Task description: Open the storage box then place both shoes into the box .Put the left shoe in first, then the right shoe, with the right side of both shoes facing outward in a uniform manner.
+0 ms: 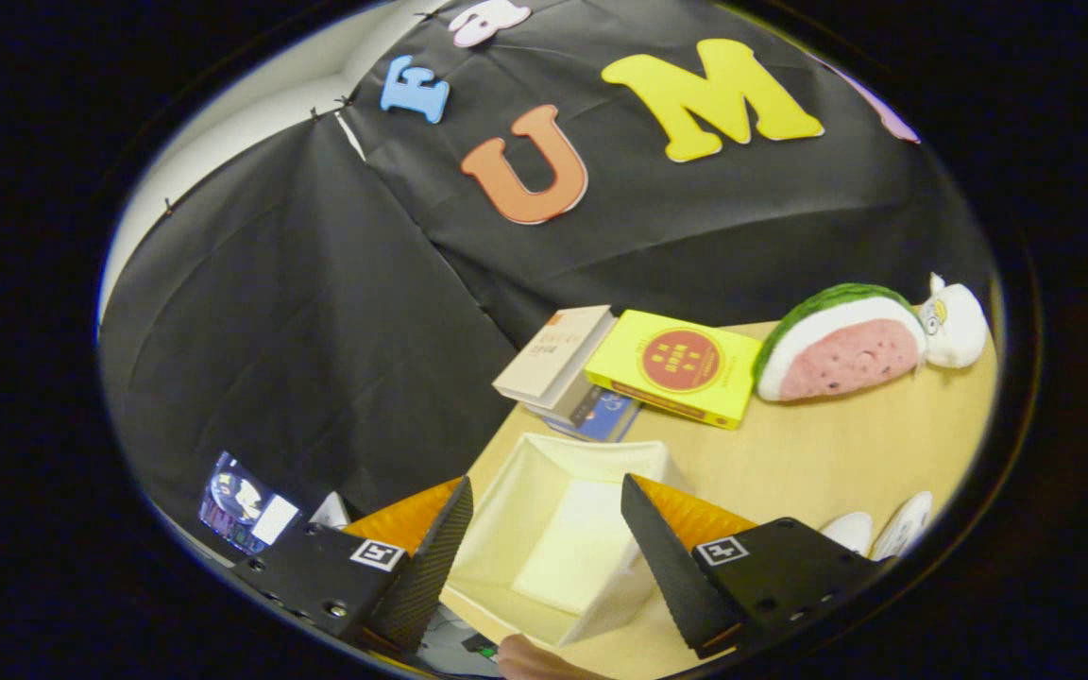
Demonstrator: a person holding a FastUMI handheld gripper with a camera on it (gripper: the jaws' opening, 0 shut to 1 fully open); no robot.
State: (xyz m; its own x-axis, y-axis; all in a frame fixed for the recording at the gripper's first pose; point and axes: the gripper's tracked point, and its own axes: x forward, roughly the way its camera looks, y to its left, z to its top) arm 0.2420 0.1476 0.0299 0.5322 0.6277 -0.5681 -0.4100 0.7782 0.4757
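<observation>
A cream fabric storage box (506,510) stands open on the wooden table, its hollow inside showing a pale flat bottom with nothing in it. My gripper (544,501) hovers above it, open, with the box between and just beyond the two fingers. Nothing is held. Two white shoes (884,529) peek out on the table beside the right finger, mostly hidden by the gripper body.
Beyond the box lie a stack of books (563,364) and a yellow book (681,366). Further right sit a watermelon-slice plush (841,342) and a small white plush (955,326). Bare tabletop (827,453) lies between box and toys. A fingertip (530,656) shows under the gripper.
</observation>
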